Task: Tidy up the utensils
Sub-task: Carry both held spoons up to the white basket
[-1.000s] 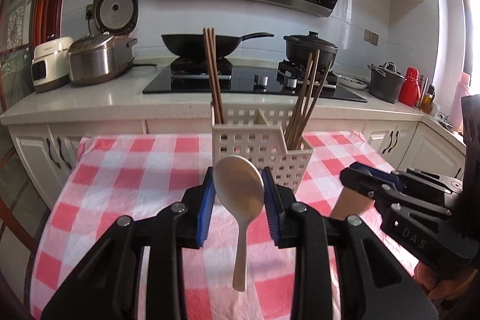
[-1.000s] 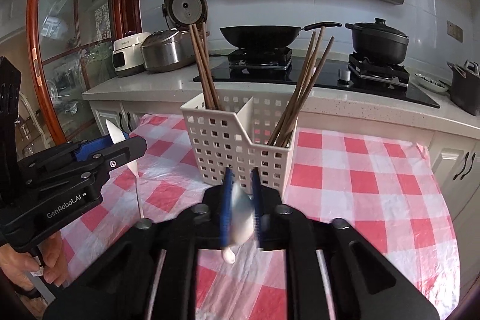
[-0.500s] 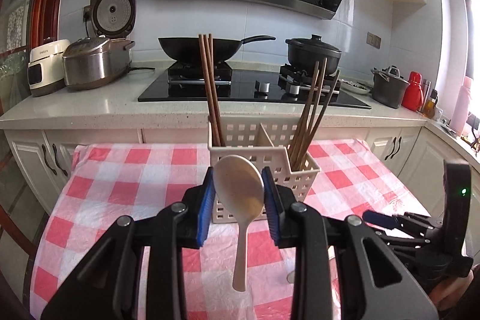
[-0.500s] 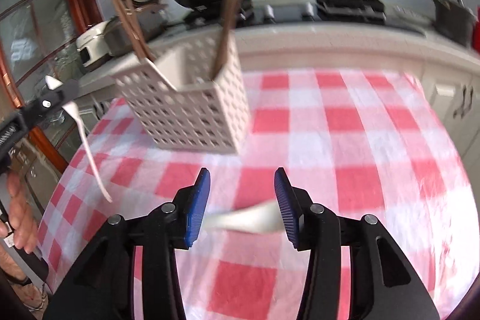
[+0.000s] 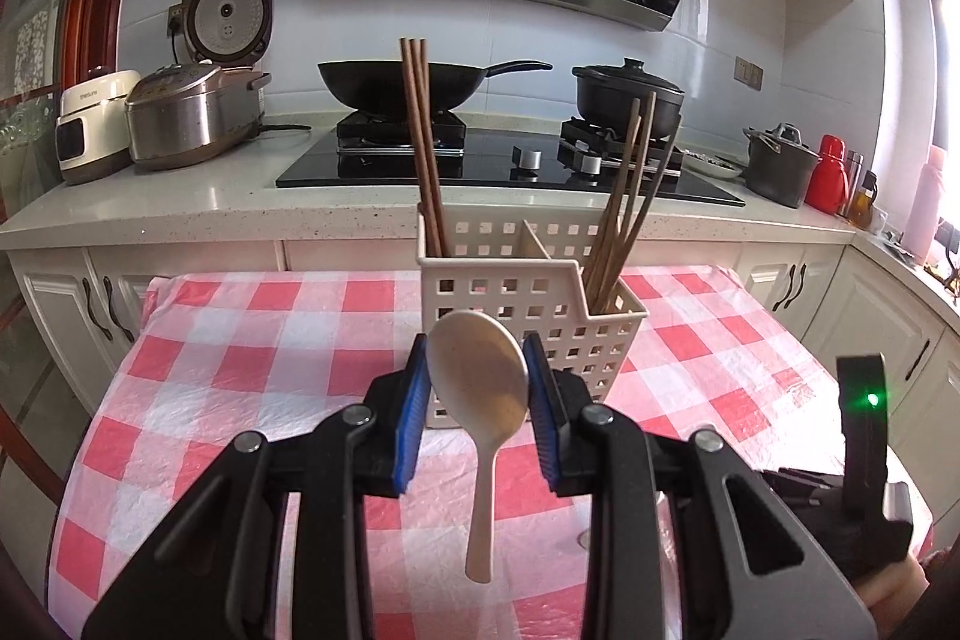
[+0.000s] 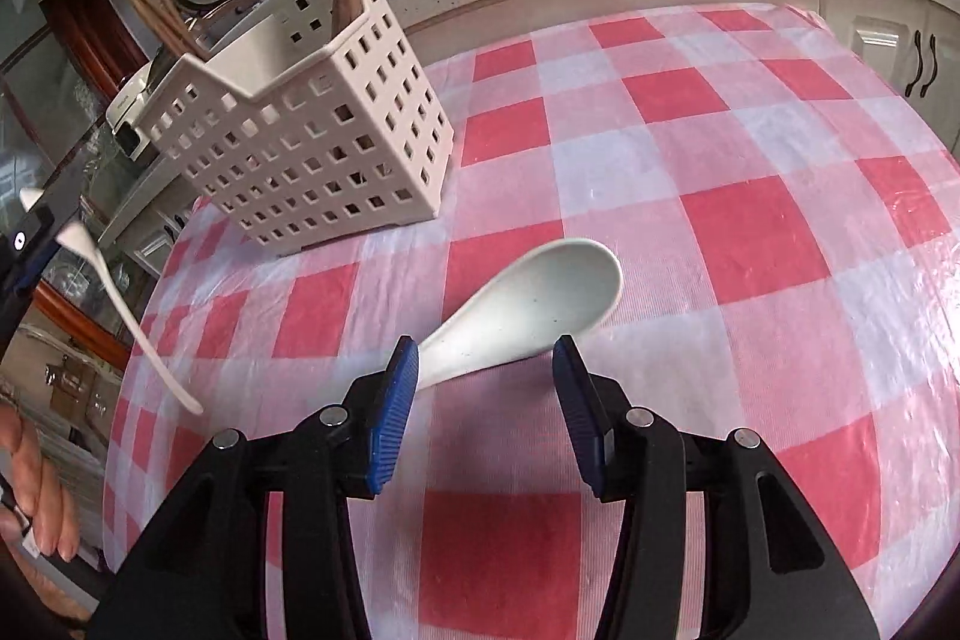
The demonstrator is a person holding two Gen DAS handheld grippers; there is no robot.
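White spoon (image 6: 528, 307) lies flat between our right tool's (image 6: 485, 388) opening jaws, bowl toward two o'clock; left tool (image 5: 477, 388) grips another spoon (image 5: 480, 388).

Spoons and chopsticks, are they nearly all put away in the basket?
Partly. Done: chopsticks stand in the basket, with a second bunch at its other end. In hand: the left claw grips a beige spoon. Left: a white spoon lies on the tablecloth by the right claw, whose jaws are opening. Both spoons still need basketing.
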